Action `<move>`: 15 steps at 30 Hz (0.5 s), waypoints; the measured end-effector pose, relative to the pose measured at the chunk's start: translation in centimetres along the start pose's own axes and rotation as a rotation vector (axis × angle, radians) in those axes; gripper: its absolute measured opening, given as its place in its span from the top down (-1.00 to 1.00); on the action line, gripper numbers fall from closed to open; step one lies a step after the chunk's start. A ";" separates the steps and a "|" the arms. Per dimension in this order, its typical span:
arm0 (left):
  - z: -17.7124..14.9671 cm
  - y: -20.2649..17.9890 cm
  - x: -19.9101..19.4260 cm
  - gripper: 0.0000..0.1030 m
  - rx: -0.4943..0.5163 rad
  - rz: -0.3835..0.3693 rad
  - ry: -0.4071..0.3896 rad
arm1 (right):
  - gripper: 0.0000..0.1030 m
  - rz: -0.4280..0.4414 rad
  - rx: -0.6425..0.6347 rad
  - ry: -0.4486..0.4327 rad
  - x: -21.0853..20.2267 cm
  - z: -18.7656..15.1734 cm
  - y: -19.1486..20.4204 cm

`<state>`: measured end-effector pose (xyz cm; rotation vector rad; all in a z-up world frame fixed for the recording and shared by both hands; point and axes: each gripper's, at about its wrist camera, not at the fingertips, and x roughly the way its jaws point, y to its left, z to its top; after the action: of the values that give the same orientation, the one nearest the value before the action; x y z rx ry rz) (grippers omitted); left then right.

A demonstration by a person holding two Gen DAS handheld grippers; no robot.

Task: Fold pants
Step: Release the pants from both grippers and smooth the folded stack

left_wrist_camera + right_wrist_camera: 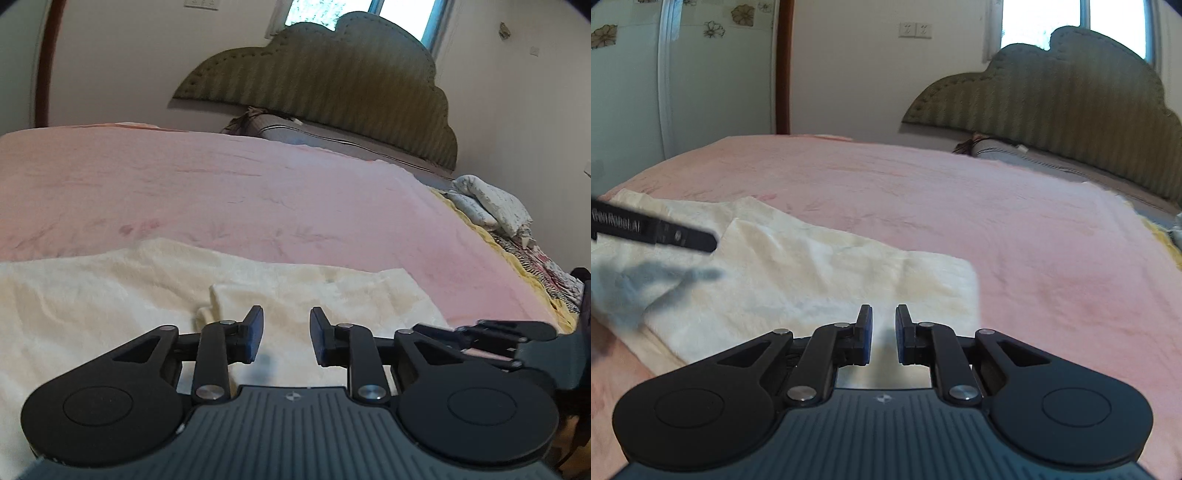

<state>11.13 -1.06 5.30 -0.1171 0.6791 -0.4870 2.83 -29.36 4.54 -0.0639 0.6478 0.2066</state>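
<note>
1. Cream fleece pants (798,280) lie flat on the pink blanket (960,192), already doubled over, with a folded layer on top.
2. Your left gripper (286,338) hovers above the cloth at 6 o'clock in its own view, fingers released, gripping nothing.
3. Your right gripper (883,334) sits at 6 o'clock over the pants' near edge, its narrow gap showing no cloth pinched.
4. In the right view, your left tool reaches in at 9 o'clock.
5. Judging by the shape, one more fold is left.
</note>
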 end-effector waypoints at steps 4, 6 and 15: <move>0.3 0.6 4.7 0.28 -0.019 0.065 0.112 | 0.76 0.023 0.019 0.062 3.7 -0.6 1.2; -0.4 1.4 5.7 0.28 -0.042 0.079 0.121 | 0.76 0.013 0.037 0.024 3.6 -1.2 1.3; -2.2 -1.2 4.3 -0.33 0.081 0.138 0.073 | 0.08 0.116 0.051 0.001 0.7 -1.3 3.9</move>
<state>12.19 -4.04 1.43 0.0239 0.7326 -0.3874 1.79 -25.56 3.07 0.0223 0.6582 0.3023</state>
